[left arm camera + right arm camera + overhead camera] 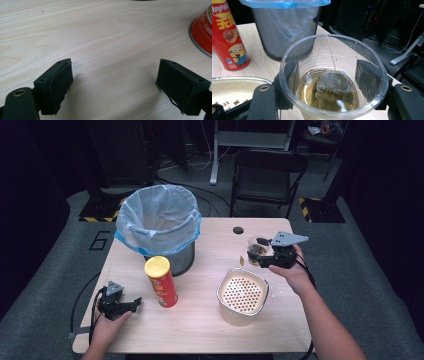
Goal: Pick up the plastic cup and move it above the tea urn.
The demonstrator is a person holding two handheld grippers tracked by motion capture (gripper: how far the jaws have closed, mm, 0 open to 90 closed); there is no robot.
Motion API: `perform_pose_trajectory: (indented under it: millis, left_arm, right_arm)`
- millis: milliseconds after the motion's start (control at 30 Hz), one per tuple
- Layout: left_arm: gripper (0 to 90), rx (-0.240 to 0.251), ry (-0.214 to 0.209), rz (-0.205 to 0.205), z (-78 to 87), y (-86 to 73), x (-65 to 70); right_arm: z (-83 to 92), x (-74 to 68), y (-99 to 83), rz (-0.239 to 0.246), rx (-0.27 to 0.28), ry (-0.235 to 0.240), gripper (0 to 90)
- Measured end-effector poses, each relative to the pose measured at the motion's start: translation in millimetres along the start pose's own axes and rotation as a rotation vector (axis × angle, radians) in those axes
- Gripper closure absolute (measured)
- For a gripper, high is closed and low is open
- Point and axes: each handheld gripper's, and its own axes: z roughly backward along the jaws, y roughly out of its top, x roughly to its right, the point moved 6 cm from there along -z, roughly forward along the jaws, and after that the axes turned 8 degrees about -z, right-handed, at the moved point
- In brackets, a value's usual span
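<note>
A dark room: grey floor (45,270), a black folding chair (267,177) behind the wooden table (200,320).

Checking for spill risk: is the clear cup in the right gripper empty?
No: the clear plastic cup clamped in the right gripper holds pale liquid with a tea bag sunk in it.

Tea bag (333,86) in cup (332,75)

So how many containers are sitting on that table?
4: a lined bin at the back left, a red chip can in front of it, a strainer bowl front right, and a tea cup held just behind it in the right gripper.
</note>
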Motion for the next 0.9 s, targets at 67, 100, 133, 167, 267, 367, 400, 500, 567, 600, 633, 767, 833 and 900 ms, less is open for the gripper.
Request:
perform_pose_trajectory:
  millis: [67, 100, 133, 167, 267, 367, 400, 500, 567, 600, 633, 767, 833, 900]
  left_arm:
    - [13.0, 0.0, 0.0, 0.0, 0.0, 0.0, 0.0]
    - [13.0, 0.0, 0.0, 0.0, 0.0, 0.0, 0.0]
    - [13.0, 0.0, 0.0, 0.0, 0.0, 0.0, 0.0]
    - [13.0, 0.0, 0.0, 0.0, 0.0, 0.0, 0.0]
    - [13.0, 0.0, 0.0, 0.001, 0.0, 0.0, 0.0]
    - [13.0, 0.0, 0.0, 0.0, 0.0, 0.0, 0.0]
    - [13.0, 0.0, 0.0, 0.001, 0.0, 0.0, 0.1]
    - [13.0, 0.0, 0.0, 0.0, 0.0, 0.0, 0.0]
    - [13.0, 0.0, 0.0, 0.0, 0.0, 0.0, 0.0]
    - [13.0, 0.0, 0.0, 0.001, 0.0, 0.0, 0.0]
    - [13.0, 0.0, 0.0, 0.001, 0.0, 0.0, 0.0]
    - [13.0, 0.0, 0.0, 0.0, 0.0, 0.0, 0.0]
    - [13.0, 0.0, 0.0, 0.0, 0.0, 0.0, 0.0]
    - [13.0, 0.0, 0.0, 0.0, 0.0, 0.0, 0.1]
  right_arm:
    - [-0.1, 0.3, -2.9, 0.006, -0.003, 0.004, 35.9]
    - [-0.1, 0.3, -2.9, 0.006, -0.003, 0.004, 35.9]
    - [0.2, 0.4, -5.1, 0.01, -0.003, 0.012, 35.9]
    - [0.7, 0.3, -5.9, 0.006, -0.005, 0.011, 35.9]
    - [1.1, -0.1, -7.8, 0.004, -0.012, 0.015, 35.9]
    - [1.9, -0.9, -9.1, 0.037, -0.014, 0.011, 35.7]
    - [1.9, -0.9, -9.1, 0.037, -0.014, 0.011, 35.7]
    - [3.0, -2.0, -9.5, 0.066, -0.01, 0.001, 35.7]
    - [3.9, -3.4, -10.6, 0.078, -0.012, -0.001, 35.8]
    - [4.5, -4.4, -11.6, 0.105, -0.009, -0.003, 35.8]
    - [4.5, -4.4, -11.6, 0.105, -0.009, -0.003, 35.8]
    - [6.3, -8.1, -15.8, 0.152, -0.009, -0.012, 35.8]
    - [6.6, -10.6, -17.7, 0.193, -0.006, -0.021, 35.8]
    - [6.5, -13.2, -19.6, 0.234, -0.011, -0.028, 35.8]
